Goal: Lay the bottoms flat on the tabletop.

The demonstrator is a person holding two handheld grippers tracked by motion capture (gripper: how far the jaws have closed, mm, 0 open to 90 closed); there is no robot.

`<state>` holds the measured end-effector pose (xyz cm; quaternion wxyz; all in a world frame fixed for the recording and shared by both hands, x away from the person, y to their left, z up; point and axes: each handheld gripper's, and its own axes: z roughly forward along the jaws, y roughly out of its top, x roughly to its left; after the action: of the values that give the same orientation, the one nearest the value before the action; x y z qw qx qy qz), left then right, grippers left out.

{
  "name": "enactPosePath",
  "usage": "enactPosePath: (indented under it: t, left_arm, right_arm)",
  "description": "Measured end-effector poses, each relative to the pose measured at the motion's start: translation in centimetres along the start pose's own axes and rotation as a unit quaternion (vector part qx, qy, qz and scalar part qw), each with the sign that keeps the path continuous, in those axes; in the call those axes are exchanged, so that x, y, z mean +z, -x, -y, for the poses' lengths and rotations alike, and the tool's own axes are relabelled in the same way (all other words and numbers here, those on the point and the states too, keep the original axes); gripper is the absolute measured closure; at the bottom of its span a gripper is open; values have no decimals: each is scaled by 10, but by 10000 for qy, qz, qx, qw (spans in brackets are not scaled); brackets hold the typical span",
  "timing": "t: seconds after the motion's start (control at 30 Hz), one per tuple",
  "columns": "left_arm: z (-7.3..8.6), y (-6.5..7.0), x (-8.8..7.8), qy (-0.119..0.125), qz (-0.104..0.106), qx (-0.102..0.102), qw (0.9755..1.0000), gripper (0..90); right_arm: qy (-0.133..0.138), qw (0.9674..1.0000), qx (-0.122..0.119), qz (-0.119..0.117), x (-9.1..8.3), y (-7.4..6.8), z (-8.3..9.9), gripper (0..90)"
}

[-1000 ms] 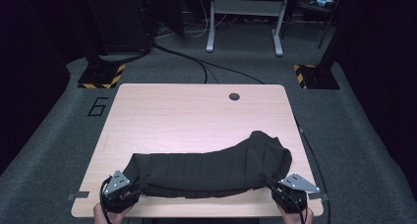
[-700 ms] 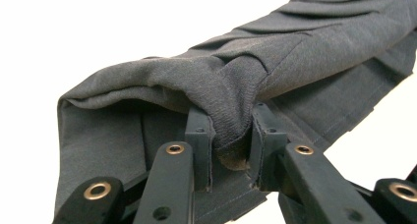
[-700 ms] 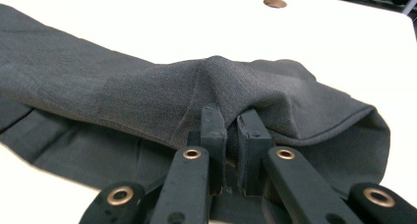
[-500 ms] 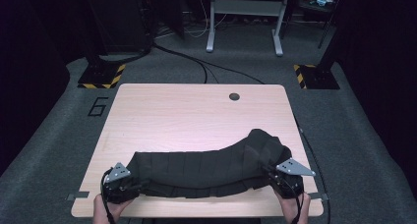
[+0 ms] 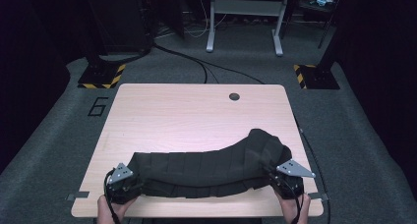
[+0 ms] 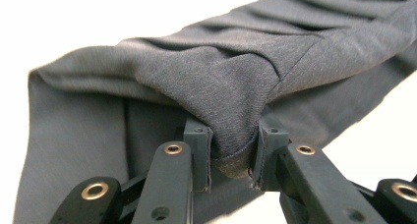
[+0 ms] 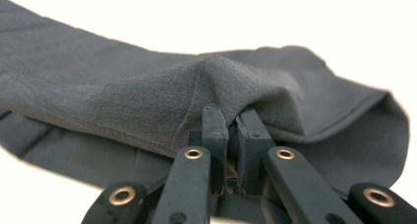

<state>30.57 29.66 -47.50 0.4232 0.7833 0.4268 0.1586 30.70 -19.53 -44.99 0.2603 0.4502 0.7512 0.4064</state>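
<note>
A dark grey garment lies bunched in a long band across the near part of the wooden table. At its left end my left gripper pinches a thick fold of the cloth. Those jaws have just been closing on that fold, and in the left gripper view the left gripper has its pads pressed on it. My right gripper holds the raised right end. In the right gripper view the right gripper is shut tight on a thin edge of the cloth.
A round cable hole sits near the table's far edge. Beyond the table stand a metal desk frame, floor cables and two stands with yellow-black striped bases. Both grippers are close to the table's near edge.
The right gripper has risen a little and drawn the garment's right end up with it. The left gripper has stayed nearly in place on the left end.
</note>
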Motion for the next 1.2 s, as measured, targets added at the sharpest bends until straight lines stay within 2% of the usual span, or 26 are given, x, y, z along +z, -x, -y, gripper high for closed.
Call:
enactPosePath:
  t: [0.1,0.27,0.33,0.37,0.43,0.5,0.53,0.6,0.63,0.67,0.7,0.73,0.8,0.83,0.87,0.9,0.97,1.03,1.1,1.13,1.2]
  left_arm:
    - [-16,-4,-1,138,-62,2,9999,732]
    - [-37,-14,4,207,-129,-17,9997,734]
    - [-41,-19,7,57,-88,14,9999,734]
    - [-41,-19,7,57,-88,14,9999,734]
    - [-50,-27,14,-59,-77,74,9999,734]
    - [-63,-36,19,-125,-12,80,9999,734]
    - [-71,-42,22,-172,-27,158,9997,734]
    - [-90,-53,33,-217,-183,209,9994,731]
    - [-100,-61,39,-216,-249,170,9993,722]
    - [-109,-69,46,-218,-331,97,9992,689]
    - [-117,-77,54,-333,-538,57,9980,632]
    - [-122,-85,60,-377,-652,-58,9971,549]
    - [-124,-95,68,-462,-625,-210,9968,445]
    - [-121,-96,70,-474,-588,-258,9968,418]
    - [-118,-97,72,-586,-527,-228,9966,389]
    - [-114,-96,74,-602,-510,-281,9965,371]
    - [-105,-94,75,-684,-444,-173,9965,353]
    - [-98,-92,76,-801,-375,-177,9959,328]
    - [-94,-90,74,-812,-333,-145,9960,300]
    - [-92,-89,73,-778,-316,-193,9963,285]
    - [-91,-87,72,-712,-326,-193,9967,247]
  right_arm:
    - [95,9999,-130,60,2,2,-15,841]
    - [156,9996,-224,63,12,14,-38,841]
    - [115,9997,-198,68,17,16,-41,842]
    - [89,9998,-182,60,19,16,-42,841]
    - [32,9997,-238,44,24,18,-47,841]
    - [1,9996,-289,56,31,23,-58,842]
    - [-4,9995,-299,58,36,26,-66,841]
    - [-82,9992,-369,87,52,36,-87,840]
    - [-143,9993,-337,98,63,42,-99,839]
    - [-186,9993,-299,138,77,49,-111,833]
    - [-239,9992,-215,222,91,55,-123,805]
    - [-352,9987,-127,353,105,60,-132,721]
    - [-562,9975,146,395,124,68,-142,572]
    - [-622,9969,253,416,129,69,-143,482]
    - [-655,9967,258,393,132,70,-141,450]
    - [-737,9962,312,357,133,70,-137,423]
    - [-870,9951,303,356,135,68,-124,350]
    - [-1045,9937,281,294,137,69,-109,333]
    - [-1197,9921,312,232,140,72,-96,286]
    - [-1263,9910,383,216,141,73,-90,259]
    - [-1284,9907,430,143,142,77,-82,209]
